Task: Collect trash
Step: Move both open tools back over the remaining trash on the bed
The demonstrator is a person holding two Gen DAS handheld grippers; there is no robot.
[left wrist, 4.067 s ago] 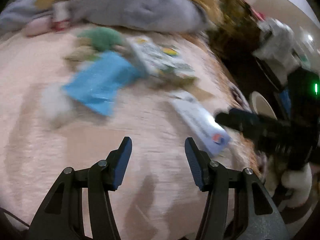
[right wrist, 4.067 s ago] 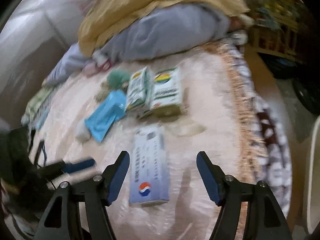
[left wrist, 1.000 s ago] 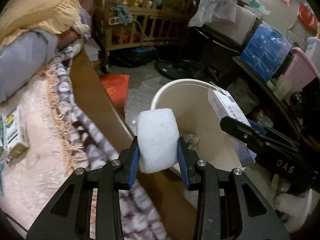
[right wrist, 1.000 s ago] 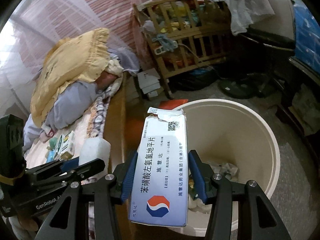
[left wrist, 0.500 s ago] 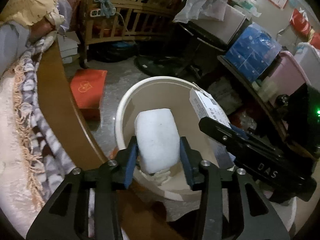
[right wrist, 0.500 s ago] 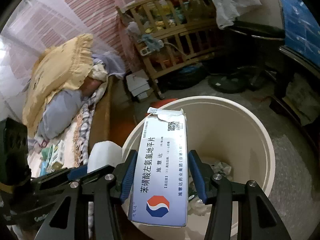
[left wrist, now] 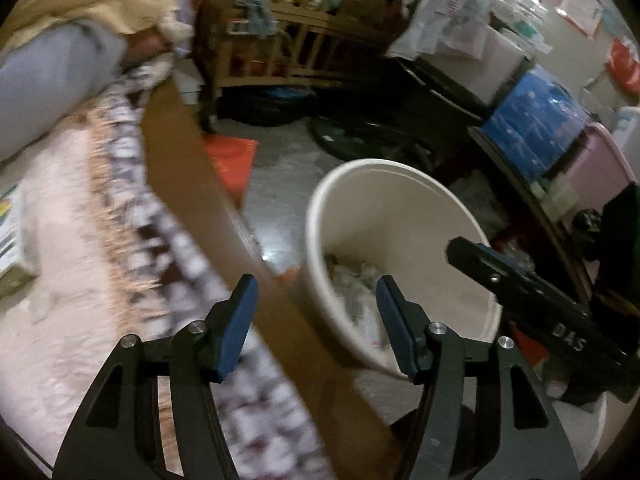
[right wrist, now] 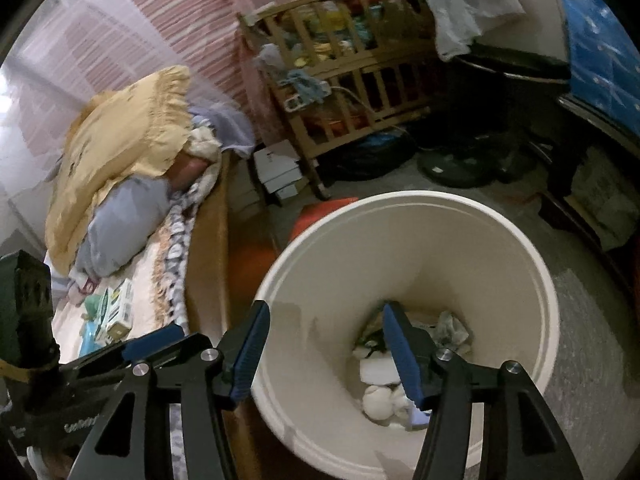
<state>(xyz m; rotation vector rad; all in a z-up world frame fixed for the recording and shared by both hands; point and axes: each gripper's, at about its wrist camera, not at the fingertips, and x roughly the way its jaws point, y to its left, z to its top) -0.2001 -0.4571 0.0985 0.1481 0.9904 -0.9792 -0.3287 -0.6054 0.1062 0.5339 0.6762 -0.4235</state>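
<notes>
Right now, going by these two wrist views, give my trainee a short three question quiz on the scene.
1. True or false: the left gripper is open with nothing between its fingers.
2. The right gripper hovers over: A) the pillow, B) the trash bin, C) the crib.
3. Fill in: the green and white boxes lie on the ____.

Key: 1 true. 2 B. 3 bed.
</notes>
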